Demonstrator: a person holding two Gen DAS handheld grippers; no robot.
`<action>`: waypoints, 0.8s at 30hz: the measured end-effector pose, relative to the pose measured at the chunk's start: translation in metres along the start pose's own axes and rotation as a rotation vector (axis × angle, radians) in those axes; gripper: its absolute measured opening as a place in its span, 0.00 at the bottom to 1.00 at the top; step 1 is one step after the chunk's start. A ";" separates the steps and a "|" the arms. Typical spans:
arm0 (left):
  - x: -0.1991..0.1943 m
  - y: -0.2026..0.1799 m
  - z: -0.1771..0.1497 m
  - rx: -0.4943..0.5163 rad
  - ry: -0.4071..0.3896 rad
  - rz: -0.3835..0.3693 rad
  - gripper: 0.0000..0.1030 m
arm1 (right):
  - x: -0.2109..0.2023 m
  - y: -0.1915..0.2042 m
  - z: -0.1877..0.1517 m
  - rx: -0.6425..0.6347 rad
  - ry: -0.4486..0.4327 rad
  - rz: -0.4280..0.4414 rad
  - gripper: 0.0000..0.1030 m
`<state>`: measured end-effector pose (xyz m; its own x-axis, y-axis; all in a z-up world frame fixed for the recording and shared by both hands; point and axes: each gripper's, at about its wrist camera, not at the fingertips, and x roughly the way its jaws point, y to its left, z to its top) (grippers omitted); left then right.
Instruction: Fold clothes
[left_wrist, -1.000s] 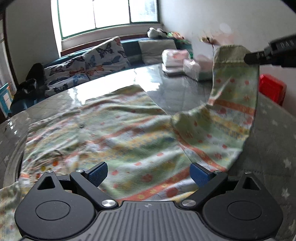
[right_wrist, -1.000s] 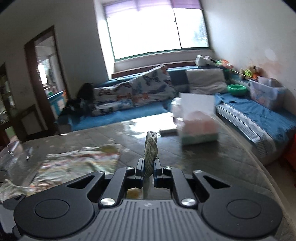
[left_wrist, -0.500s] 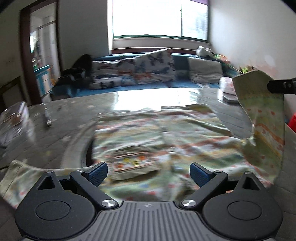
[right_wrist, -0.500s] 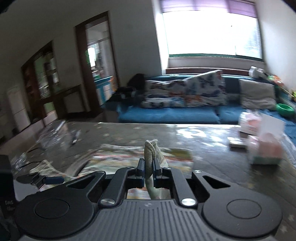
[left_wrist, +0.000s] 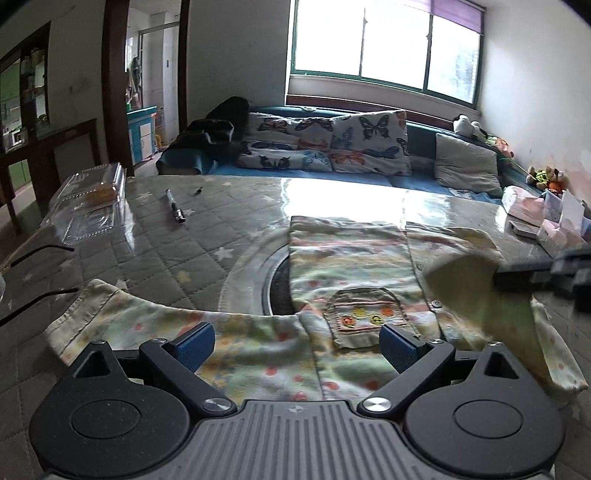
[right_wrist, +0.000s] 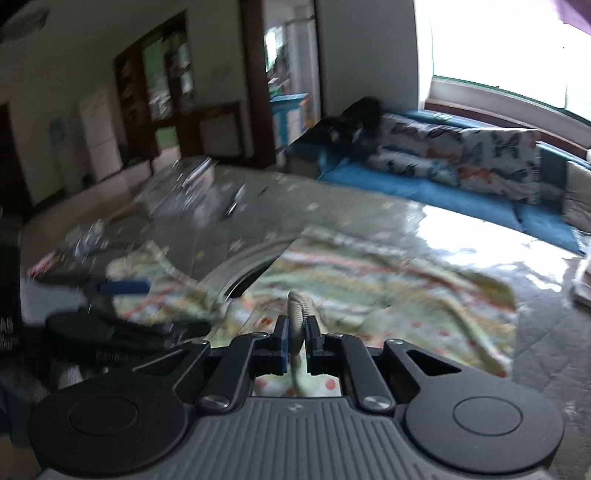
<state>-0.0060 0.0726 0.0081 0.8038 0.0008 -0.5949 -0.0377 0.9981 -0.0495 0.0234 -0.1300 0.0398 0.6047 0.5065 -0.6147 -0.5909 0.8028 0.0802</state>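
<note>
A pale green patterned shirt (left_wrist: 351, 266) with a chest pocket (left_wrist: 364, 314) lies spread on the quilted table; it also shows in the right wrist view (right_wrist: 388, 280). My left gripper (left_wrist: 297, 347) is open and empty, low over the shirt's near edge, with the left sleeve (left_wrist: 110, 317) stretched out to its left. My right gripper (right_wrist: 295, 336) is shut on the cuff of the right sleeve (right_wrist: 297, 310). In the left wrist view it (left_wrist: 517, 278) holds that sleeve (left_wrist: 476, 291) raised over the shirt's right side.
A clear plastic box (left_wrist: 92, 199) sits at the table's far left, with a pen (left_wrist: 174, 210) beside it. Tissue packs and small boxes (left_wrist: 532, 214) stand at the far right. Black cables (left_wrist: 40, 251) run along the left edge. A blue sofa (left_wrist: 332, 147) lies behind.
Both grippers have swung leftward. My right gripper has carried the sleeve cuff inward and lower, from the table's right side to over the shirt body. My left gripper stays open.
</note>
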 end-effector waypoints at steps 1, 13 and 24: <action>0.000 0.000 0.000 -0.001 -0.001 0.001 0.95 | 0.003 0.003 -0.002 -0.008 0.010 0.010 0.15; 0.002 -0.033 0.007 0.052 -0.002 -0.069 0.95 | -0.021 -0.053 -0.038 0.026 0.124 -0.105 0.17; 0.011 -0.085 -0.003 0.154 0.046 -0.183 0.93 | -0.038 -0.099 -0.083 0.115 0.175 -0.177 0.14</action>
<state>0.0044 -0.0119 0.0035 0.7607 -0.1801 -0.6236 0.1995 0.9791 -0.0393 0.0145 -0.2544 -0.0102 0.5860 0.3008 -0.7524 -0.4135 0.9096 0.0417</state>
